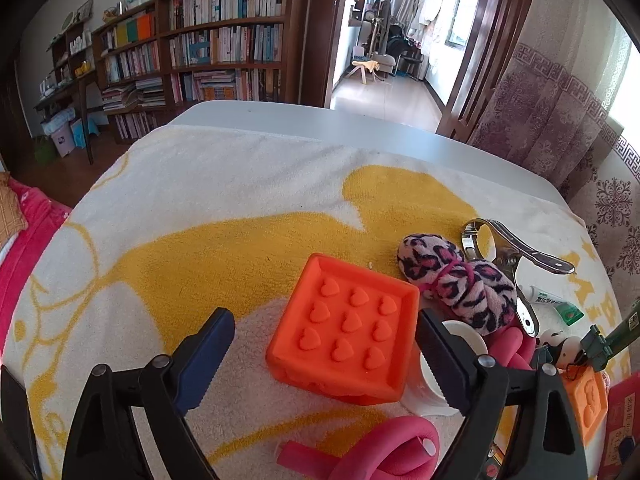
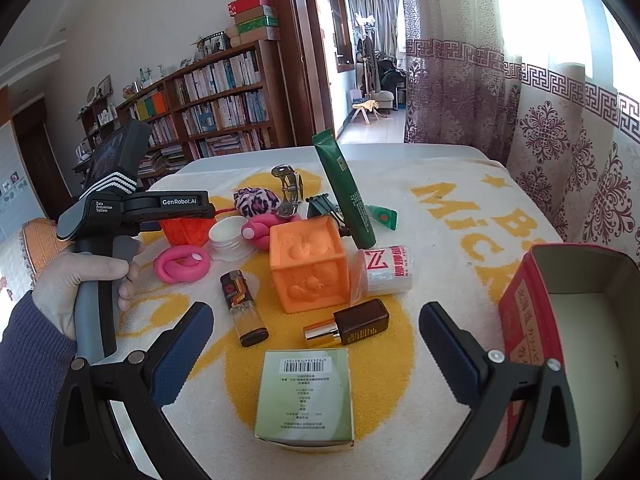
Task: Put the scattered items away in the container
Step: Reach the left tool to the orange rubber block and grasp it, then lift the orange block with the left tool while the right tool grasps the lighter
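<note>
My left gripper [image 1: 320, 360] is open, its jaws on either side of a red-orange block with raised hearts [image 1: 344, 328] that rests on the towel. My right gripper [image 2: 316, 344] is open and empty above a pale green carton [image 2: 306, 396]. The red container [image 2: 568, 320] stands open at the right, its inside bare. Scattered on the towel are an orange cube [image 2: 308, 264], a lighter [image 2: 242, 306], a brown bottle [image 2: 348, 324], a green tube [image 2: 344, 192], a white roll [image 2: 386, 270], pink foam curlers [image 2: 182, 264] and a leopard-print plush [image 1: 460, 280].
The table is covered by a white and yellow towel [image 1: 200, 220]. A metal clamp [image 1: 500, 248] and a small tube [image 1: 544, 294] lie behind the plush. A white cap [image 2: 226, 238] sits by the curlers. Curtains hang to the right, bookshelves stand behind.
</note>
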`<control>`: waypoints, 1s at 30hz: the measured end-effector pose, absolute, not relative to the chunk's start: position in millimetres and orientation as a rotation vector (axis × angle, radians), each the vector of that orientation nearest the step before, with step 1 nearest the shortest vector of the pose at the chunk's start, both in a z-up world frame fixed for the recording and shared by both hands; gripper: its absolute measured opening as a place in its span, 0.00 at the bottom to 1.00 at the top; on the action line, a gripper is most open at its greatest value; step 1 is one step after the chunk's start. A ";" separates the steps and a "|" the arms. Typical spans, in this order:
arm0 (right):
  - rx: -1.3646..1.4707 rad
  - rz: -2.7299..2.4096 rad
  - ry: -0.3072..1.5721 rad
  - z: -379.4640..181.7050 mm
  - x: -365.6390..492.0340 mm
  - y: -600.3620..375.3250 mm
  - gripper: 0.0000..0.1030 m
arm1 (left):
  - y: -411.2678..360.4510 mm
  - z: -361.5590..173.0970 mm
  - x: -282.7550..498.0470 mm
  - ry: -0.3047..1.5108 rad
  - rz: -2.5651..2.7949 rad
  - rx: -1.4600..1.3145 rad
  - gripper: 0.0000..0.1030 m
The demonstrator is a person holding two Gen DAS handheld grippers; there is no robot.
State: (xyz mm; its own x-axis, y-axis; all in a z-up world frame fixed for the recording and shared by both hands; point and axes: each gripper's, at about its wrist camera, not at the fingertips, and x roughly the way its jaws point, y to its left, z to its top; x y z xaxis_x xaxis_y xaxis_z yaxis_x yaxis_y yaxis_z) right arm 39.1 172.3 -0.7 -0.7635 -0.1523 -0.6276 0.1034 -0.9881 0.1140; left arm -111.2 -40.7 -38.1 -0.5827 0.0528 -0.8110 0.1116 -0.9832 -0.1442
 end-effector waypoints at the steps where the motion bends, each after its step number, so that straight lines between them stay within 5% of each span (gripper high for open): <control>1: 1.018 -2.825 -0.107 -1.1 38.8 171.7 1.00 | -41.5 -43.2 -112.8 0.310 -2.755 1.450 0.62; 30: 1.084 -2.778 -0.201 -7.3 37.5 186.7 0.96 | -31.4 7.9 -76.2 0.376 -2.951 1.285 0.55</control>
